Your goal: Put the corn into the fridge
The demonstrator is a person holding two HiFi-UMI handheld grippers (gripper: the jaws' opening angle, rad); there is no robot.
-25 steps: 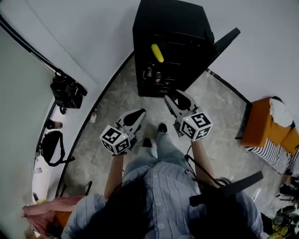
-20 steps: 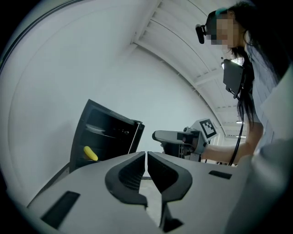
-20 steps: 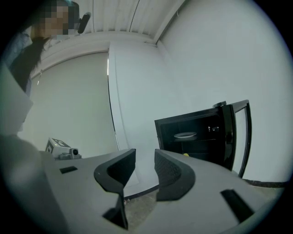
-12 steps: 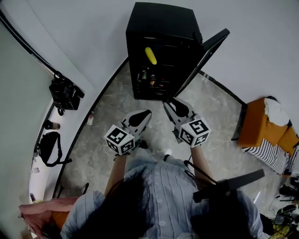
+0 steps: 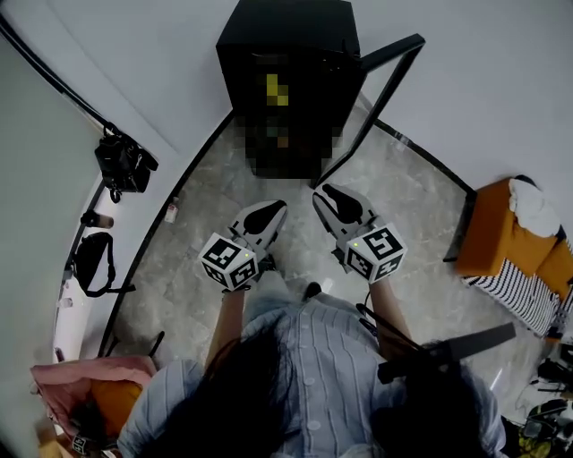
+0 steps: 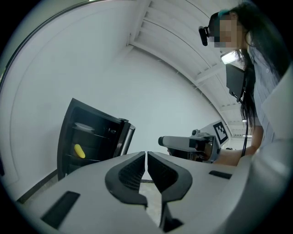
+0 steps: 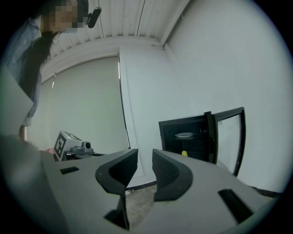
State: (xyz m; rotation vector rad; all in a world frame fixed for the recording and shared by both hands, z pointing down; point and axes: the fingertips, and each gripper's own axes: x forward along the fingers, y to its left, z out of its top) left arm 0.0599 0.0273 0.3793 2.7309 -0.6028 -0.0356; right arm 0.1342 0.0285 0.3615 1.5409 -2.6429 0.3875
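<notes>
Corn (image 6: 79,151) sits inside the fridge (image 5: 286,36), upper centre. Left gripper (image 5: 271,209) is closed and empty; right gripper (image 5: 326,193) is closing, also empty. Judged next: push the open door (image 5: 380,98) shut.

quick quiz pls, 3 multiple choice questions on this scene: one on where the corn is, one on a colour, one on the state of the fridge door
1. Where is the corn?
A. on the floor
B. inside the fridge
C. on the orange seat

2. What colour is the fridge?
A. white
B. orange
C. black

3. The door of the fridge is
A. open
B. shut
C. taken off

Answers:
1. B: both gripper views show the yellow corn in the fridge's dark interior.
2. C: its top and sides are black in the head view.
3. A: the door stands swung out to one side, still attached, and leaves the inside in view.
</notes>
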